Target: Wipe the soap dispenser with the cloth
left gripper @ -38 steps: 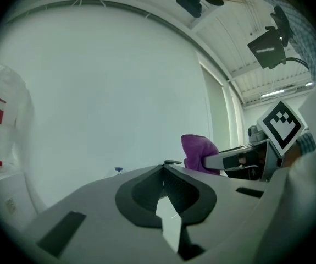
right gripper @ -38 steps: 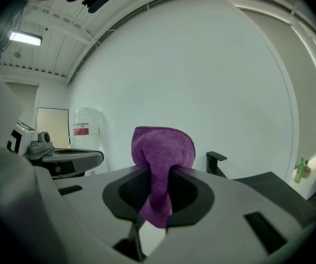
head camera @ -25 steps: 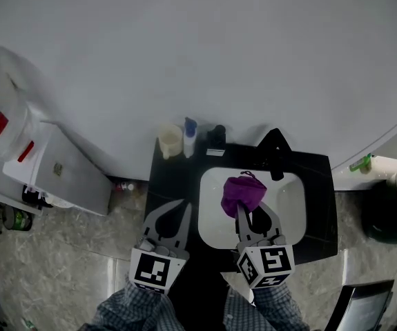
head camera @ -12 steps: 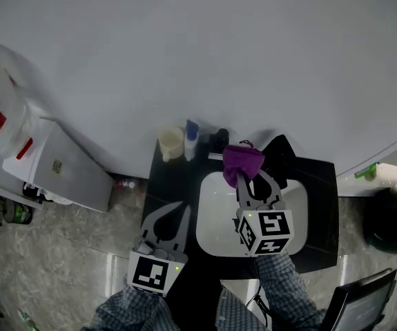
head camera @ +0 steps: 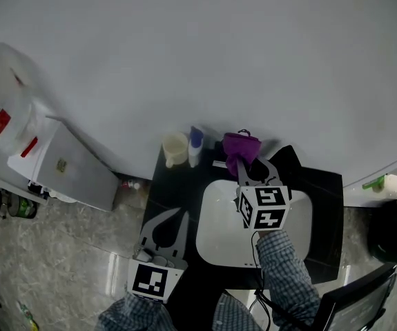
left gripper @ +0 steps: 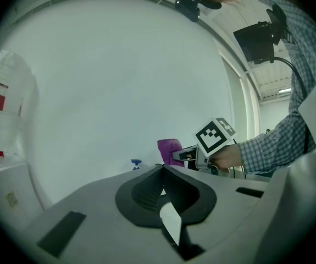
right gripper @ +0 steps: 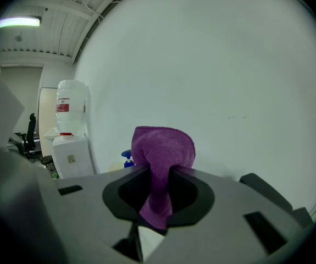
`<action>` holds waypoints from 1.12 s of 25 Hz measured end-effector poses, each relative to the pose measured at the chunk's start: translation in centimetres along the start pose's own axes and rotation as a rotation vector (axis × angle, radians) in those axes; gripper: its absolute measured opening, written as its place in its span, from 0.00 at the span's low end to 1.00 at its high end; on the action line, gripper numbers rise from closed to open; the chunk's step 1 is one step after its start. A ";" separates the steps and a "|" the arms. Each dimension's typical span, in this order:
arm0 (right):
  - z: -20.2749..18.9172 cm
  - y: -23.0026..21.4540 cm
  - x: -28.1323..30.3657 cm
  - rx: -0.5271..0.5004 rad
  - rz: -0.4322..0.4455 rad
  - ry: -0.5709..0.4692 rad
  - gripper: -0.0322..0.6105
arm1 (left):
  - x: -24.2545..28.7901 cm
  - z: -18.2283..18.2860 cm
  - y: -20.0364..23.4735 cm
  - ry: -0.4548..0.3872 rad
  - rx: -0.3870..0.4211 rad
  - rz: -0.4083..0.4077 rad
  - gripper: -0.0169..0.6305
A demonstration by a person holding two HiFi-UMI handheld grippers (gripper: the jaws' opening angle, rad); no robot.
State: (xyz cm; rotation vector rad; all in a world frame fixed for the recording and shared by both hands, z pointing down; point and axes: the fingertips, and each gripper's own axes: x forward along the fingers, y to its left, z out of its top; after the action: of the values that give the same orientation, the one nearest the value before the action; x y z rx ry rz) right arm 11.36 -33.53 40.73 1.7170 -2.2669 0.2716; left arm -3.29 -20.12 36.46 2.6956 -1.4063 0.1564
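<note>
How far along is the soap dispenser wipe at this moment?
Done: the cloth is clamped in the right gripper at the sink's back edge. In hand: it sits just right of the soap dispenser; contact can't be confirmed. Left: the wiping itself. The left gripper is shut, empty, away from it.

**Flat, Dim Light; Heavy Fisheye**

Soft, even light fills every view, with only faint shadows. The wall (head camera: 253,47) reads pale grey, the counter (head camera: 174,188) near-black. A ceiling lamp (right gripper: 17,22) glares in the right gripper view's top left. Both gripper views fade to black round their edges; lines bow. The cloth (right gripper: 163,147) is sharp.
</note>
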 end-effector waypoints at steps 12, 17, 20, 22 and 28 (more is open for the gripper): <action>-2.9 -1.6 5.9 0.052 0.012 0.100 0.17 | 1.1 -2.2 0.7 0.057 -0.021 0.048 0.03; -4.9 -3.0 6.5 0.050 -0.012 0.136 0.17 | 1.7 -2.7 0.6 0.066 -0.029 0.052 0.03; -6.9 -3.7 6.8 0.055 -0.017 0.179 0.17 | 2.0 -3.1 0.4 0.078 -0.023 0.047 0.03; -8.1 -3.9 7.1 0.059 -0.022 0.198 0.17 | 2.1 -3.3 0.5 0.086 -0.032 0.052 0.03; -9.9 -4.8 7.8 0.074 -0.056 0.219 0.17 | 2.4 -3.6 0.9 0.091 -0.033 0.061 0.03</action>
State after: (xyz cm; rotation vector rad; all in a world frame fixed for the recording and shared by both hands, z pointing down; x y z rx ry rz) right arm 15.14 -38.77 52.52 1.6923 -2.0719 0.5109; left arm -2.85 -22.08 40.38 2.5855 -1.4520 0.2550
